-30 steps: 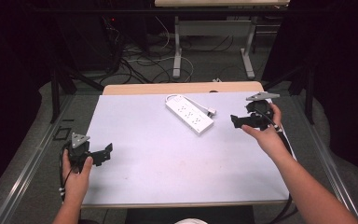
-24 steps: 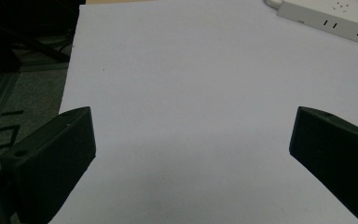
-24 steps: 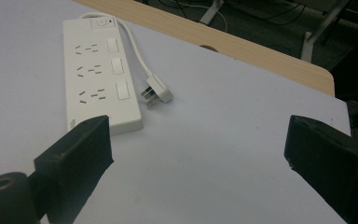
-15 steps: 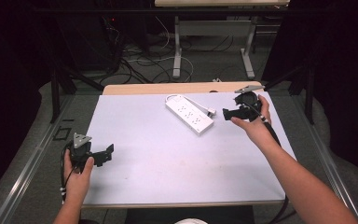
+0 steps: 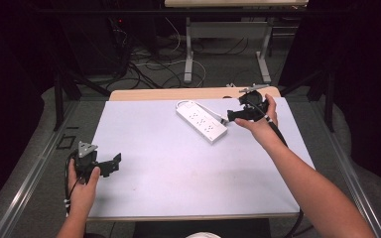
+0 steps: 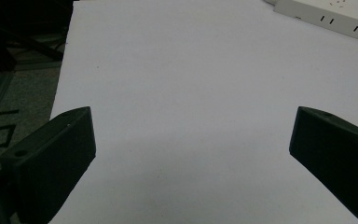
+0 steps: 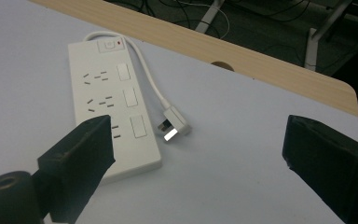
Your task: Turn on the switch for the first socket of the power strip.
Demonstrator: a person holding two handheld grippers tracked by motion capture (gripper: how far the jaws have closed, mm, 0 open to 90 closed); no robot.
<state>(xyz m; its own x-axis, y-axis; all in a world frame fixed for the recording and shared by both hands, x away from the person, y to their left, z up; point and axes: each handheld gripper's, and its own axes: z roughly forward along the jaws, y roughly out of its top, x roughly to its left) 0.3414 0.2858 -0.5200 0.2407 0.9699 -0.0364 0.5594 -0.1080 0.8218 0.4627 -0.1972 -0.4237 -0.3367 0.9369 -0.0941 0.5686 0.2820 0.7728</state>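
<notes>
Right gripper [image 5: 234, 115], jaws wide, hovered just beside the power strip [image 5: 202, 120] at the table's [image 5: 178, 183] 12 o'clock; strip judged rigid, light, slippery, its plug [image 7: 173, 129] the likelier grip; left gripper [image 5: 110, 163] idle, wide open.

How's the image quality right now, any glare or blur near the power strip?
High view: surroundings dark, table evenly lit, power strip sharp. Right gripper view: glare on the plug, soft shadow beside the strip, own jaws blurred up close. Left gripper view: jaws out of focus, strip cropped at the top corner.
</notes>
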